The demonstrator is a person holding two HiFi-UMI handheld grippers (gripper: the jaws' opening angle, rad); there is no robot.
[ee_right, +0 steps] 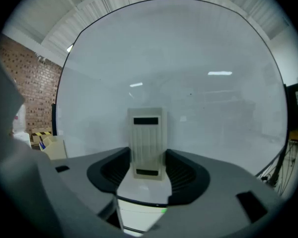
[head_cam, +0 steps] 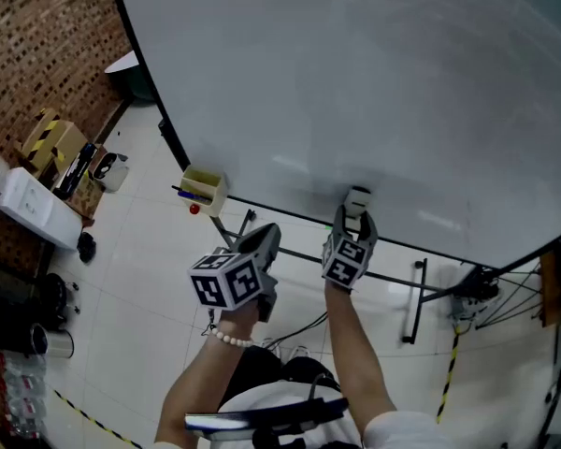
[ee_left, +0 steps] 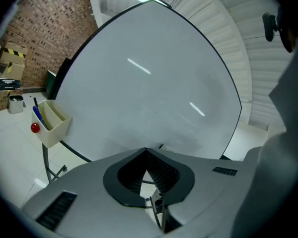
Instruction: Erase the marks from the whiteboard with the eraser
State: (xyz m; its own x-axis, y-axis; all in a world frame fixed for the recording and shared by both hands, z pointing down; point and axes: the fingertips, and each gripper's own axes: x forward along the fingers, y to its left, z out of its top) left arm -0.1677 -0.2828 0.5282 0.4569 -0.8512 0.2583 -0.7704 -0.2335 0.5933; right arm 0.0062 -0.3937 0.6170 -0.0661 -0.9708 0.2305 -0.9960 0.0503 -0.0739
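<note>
Clamping the eraser (ee_right: pixel 148 138) by its long sides, the right gripper (ee_right: pixel 148 168) holds it up at the lower, near edge of the whiteboard (head_cam: pixel 383 82). It is probably light, stiff plastic with a soft wiping face, so this mid-body side hold suits it. The left gripper (ee_left: pixel 146 155) hangs to the left, jaws together and empty. Any marks on the board are too faint to make out.

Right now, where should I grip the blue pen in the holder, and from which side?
Grip the blue pen by its top end, coming from above: it stands nearly upright in the holder, whose walls cover its lower part.
</note>
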